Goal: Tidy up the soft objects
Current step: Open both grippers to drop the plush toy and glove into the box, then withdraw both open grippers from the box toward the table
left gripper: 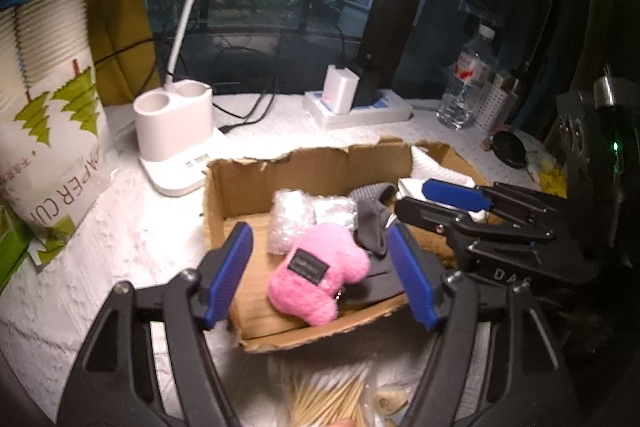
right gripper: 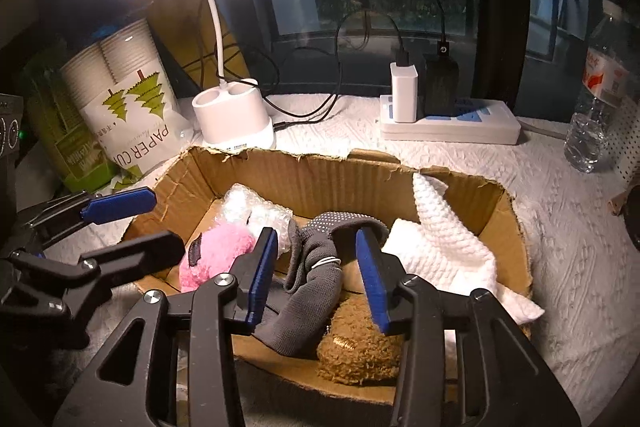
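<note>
Both tongs open, box [right gripper: 256,183] rim torn

A table [right gripper: 560,227] covered in white textured paper is seen. On it are set a cardboard box [right gripper: 304,179] near, a lamp base [right gripper: 234,121], power strip [right gripper: 448,125] and water bottle [right gripper: 596,95] far, a paper-cup pack [right gripper: 132,115] left.

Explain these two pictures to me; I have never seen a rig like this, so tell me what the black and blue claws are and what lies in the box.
They are two hand-held grippers, each with a camera looking along its fingers. One picture comes from the left gripper, the other from the right gripper. Both hang open over a cardboard box on a white-covered table and hold nothing. In the box lie a pink plush toy, a grey glove, bubble wrap, a white cloth and a brown fuzzy thing.
</note>
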A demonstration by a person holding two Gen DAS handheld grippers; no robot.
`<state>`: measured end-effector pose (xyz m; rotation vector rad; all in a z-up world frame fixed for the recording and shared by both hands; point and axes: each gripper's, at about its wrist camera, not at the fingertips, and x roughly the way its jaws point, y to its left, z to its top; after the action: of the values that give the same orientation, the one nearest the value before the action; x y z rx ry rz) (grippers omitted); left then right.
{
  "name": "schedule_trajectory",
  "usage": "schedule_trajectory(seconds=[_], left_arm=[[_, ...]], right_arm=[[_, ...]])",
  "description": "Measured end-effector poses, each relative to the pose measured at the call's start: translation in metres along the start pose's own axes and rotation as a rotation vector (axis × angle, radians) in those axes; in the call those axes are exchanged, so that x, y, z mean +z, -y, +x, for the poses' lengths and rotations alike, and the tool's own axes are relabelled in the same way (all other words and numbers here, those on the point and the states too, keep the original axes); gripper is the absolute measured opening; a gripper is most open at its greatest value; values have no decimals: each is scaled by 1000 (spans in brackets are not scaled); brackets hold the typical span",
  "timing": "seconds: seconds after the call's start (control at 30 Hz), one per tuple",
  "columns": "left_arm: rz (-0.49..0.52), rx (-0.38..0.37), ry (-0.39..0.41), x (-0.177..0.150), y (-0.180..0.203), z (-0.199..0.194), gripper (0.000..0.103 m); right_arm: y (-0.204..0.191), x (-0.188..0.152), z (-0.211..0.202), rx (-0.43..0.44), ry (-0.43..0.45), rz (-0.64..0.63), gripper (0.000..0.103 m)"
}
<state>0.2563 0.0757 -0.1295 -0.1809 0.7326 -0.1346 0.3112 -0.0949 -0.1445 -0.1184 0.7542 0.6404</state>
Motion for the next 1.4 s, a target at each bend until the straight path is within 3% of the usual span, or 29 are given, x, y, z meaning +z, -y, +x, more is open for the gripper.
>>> schedule_trajectory(seconds=[0.73, 1.4], left_arm=[[-43, 32, 103, -17, -3, -61, 79], [-80, 35, 120, -60, -14, -98, 80]], right_arm=[[-33, -12, -56, -18, 51, -21, 48], [-73, -50, -82, -25, 35, -51, 49]])
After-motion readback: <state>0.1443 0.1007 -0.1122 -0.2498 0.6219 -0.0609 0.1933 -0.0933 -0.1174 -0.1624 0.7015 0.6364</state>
